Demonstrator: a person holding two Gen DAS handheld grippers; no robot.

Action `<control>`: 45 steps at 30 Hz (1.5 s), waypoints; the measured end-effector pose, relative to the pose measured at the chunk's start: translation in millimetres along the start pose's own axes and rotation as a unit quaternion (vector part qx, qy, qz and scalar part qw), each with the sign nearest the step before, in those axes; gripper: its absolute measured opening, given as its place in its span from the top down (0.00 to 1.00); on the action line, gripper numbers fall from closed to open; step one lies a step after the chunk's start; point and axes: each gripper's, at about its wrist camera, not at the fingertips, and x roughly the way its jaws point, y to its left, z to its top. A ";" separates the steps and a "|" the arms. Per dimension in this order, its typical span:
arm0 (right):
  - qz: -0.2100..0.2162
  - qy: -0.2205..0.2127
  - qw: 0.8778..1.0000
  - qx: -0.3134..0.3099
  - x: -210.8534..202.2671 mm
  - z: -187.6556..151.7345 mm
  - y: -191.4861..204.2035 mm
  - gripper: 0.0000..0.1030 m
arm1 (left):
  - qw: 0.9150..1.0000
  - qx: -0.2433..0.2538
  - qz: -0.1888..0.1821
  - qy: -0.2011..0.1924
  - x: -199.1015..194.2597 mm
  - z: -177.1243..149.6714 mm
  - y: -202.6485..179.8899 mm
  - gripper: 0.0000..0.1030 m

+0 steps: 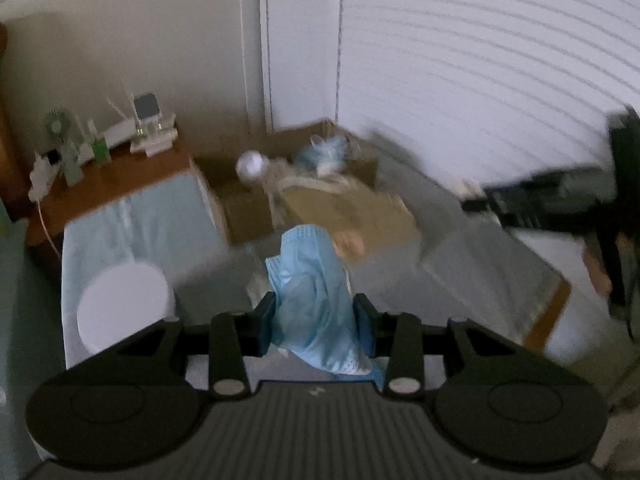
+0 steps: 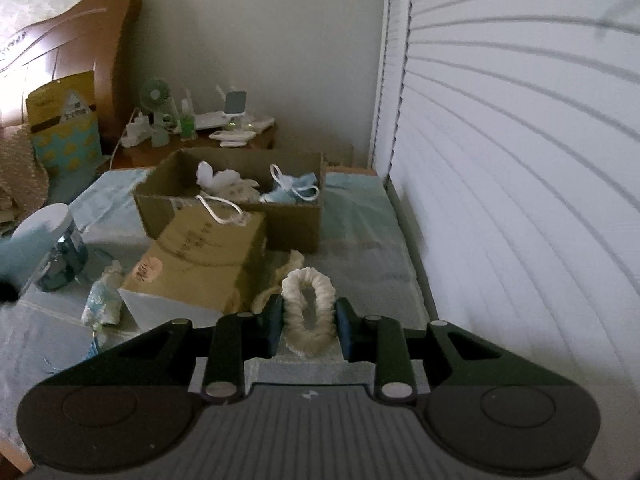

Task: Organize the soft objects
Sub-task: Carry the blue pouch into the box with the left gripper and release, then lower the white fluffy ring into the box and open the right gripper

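Note:
A crumpled light-blue face mask [image 1: 314,300] hangs between the pads of my left gripper [image 1: 316,318], which is shut on it above the bed. My right gripper [image 2: 309,326] is shut on a cream fluffy scrunchie [image 2: 308,312], held upright in front of the camera. Ahead stands an open cardboard box [image 2: 296,216], also blurred in the left wrist view as the cardboard box [image 1: 240,208]; it holds white soft items [image 2: 218,178] and blue masks [image 2: 296,190]. The right gripper and the hand holding it show as a dark blur [image 1: 560,200] at the right of the left wrist view.
A flat cardboard flap [image 2: 200,256] lies in front of the box. A jar with a white lid [image 2: 52,248] and a crumpled pale item [image 2: 104,296] rest on the bedding at left. A wooden nightstand [image 2: 200,148] carries a small fan and gadgets. White blinds [image 2: 520,160] run along the right.

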 end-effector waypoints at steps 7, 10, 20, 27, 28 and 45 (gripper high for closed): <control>0.009 -0.004 1.000 -0.006 6.6 11.4 5.9 0.69 | 0.999 -0.016 0.023 -0.025 48.7 61.8 24.4 0.62; 0.010 -0.003 1.000 -0.007 11.4 15.1 7.3 0.69 | 0.998 -0.037 0.033 -0.025 76.4 83.2 36.8 0.62; 0.013 -0.003 1.000 -0.008 24.2 26.3 8.0 0.69 | 0.991 -0.119 0.063 -0.020 145.1 115.5 70.4 0.54; 0.015 0.000 1.000 -0.010 29.1 27.5 9.9 0.69 | 0.986 -0.138 0.078 -0.045 142.6 106.5 77.0 0.17; 0.015 0.001 1.000 -0.011 29.3 27.7 9.9 0.69 | 0.987 -0.136 0.076 -0.046 138.7 105.3 76.6 0.14; 0.039 -0.017 0.998 -0.046 39.3 62.8 31.2 0.68 | 0.995 -0.060 0.064 -0.038 57.7 44.0 23.3 0.03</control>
